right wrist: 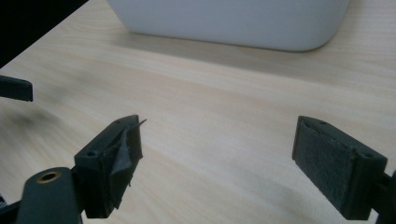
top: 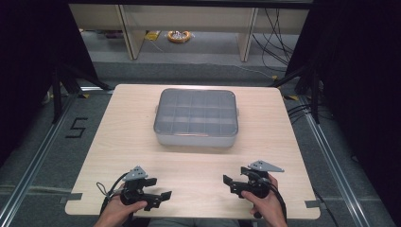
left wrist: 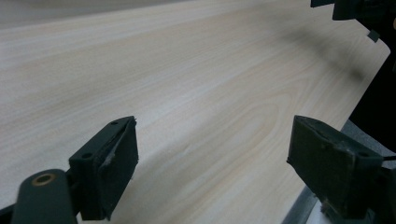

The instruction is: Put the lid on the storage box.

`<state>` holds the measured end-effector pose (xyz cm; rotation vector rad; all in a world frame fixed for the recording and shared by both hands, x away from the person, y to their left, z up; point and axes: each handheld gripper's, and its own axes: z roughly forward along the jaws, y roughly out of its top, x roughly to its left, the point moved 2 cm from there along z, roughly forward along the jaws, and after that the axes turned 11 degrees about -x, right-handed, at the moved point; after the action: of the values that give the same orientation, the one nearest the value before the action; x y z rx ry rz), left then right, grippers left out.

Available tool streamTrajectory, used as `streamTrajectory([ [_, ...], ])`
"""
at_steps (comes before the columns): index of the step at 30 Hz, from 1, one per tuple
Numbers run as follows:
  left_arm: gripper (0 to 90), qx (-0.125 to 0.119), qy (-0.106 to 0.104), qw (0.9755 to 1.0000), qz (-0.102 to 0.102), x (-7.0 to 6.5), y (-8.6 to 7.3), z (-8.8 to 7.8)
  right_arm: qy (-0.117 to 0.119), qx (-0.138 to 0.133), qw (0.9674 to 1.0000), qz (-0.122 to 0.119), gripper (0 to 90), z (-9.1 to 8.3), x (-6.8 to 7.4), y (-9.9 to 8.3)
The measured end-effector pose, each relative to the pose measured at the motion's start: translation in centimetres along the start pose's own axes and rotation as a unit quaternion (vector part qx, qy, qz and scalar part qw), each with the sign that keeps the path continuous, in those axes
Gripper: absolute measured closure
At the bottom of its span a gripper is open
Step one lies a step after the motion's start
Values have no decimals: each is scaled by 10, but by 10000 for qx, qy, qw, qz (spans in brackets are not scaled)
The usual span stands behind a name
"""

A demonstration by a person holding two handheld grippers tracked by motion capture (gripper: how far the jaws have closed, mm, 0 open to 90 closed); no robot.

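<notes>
One table [top: 142, 137], one lidded compartment box [top: 196, 117], two grippers, jaws apart.

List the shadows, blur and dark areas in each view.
High view: black either side, the table evenly lit, a soft shadow under the lidded box. Left gripper view: far tabletop blurred, a smudgy shadow near the other gripper, open left gripper sharper. Right gripper view: box soft-focus with a shadow beneath, black corner upper left.
</notes>
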<state>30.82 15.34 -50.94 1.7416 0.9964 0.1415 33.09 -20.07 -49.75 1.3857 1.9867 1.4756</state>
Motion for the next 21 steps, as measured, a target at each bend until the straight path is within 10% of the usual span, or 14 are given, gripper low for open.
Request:
streamTrajectory([
  [1, 154, 71, -13, 10000, 33, -1, -1, -1, -54, 90, 9995, 284, 169, -3, 5, -2],
  [3, 155, 19, -7, 10000, -1, -3, -3, -2, 6, -11, 10000, -78, 169, -3, 1, -5],
  [5, 155, 91, -48, 9999, -22, -4, -6, -4, 11, 78, 9998, 174, 169, -8, 7, -10],
  [7, 155, 130, -64, 9999, -38, -6, -8, -6, 71, 3, 9999, -127, 169, -11, 3, -12],
  [21, 155, 355, -151, 9993, 11, -19, -23, -16, 225, 303, 9993, -74, 173, -35, 14, -38],
])
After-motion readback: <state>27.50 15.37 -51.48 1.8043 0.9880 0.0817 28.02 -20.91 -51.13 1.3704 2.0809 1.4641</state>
